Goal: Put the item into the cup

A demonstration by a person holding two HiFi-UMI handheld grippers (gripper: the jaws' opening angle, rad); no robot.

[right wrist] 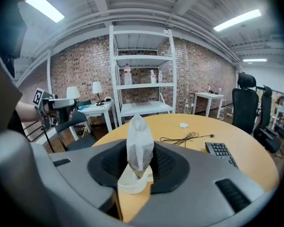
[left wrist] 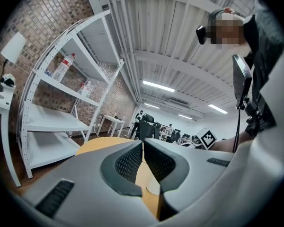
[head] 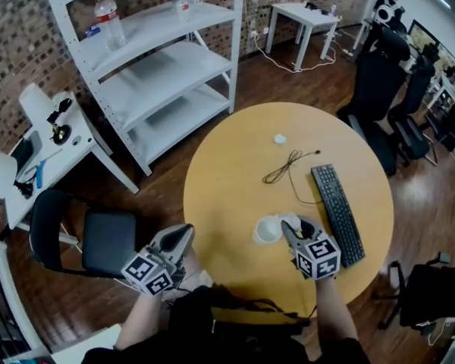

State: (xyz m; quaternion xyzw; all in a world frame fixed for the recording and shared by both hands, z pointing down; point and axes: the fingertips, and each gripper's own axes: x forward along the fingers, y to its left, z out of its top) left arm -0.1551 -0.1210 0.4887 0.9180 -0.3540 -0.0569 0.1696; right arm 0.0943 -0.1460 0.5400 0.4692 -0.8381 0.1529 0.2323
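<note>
A white cup [head: 268, 230] stands on the round wooden table [head: 235, 173] near its front edge. My right gripper [head: 297, 230] is just right of the cup and shut on a white perforated item [right wrist: 139, 143], which stands upright between the pads. In the right gripper view the cup [right wrist: 131, 182] lies directly below and in front of the item. My left gripper [head: 183, 237] hangs off the table's left edge, its jaws together with nothing between them [left wrist: 143, 148].
A black keyboard [head: 337, 212] lies right of my right gripper. A black cable [head: 284, 167] and a small white scrap [head: 280, 138] sit farther back. A black chair [head: 83, 237] and a white shelf unit [head: 159, 59] stand to the left.
</note>
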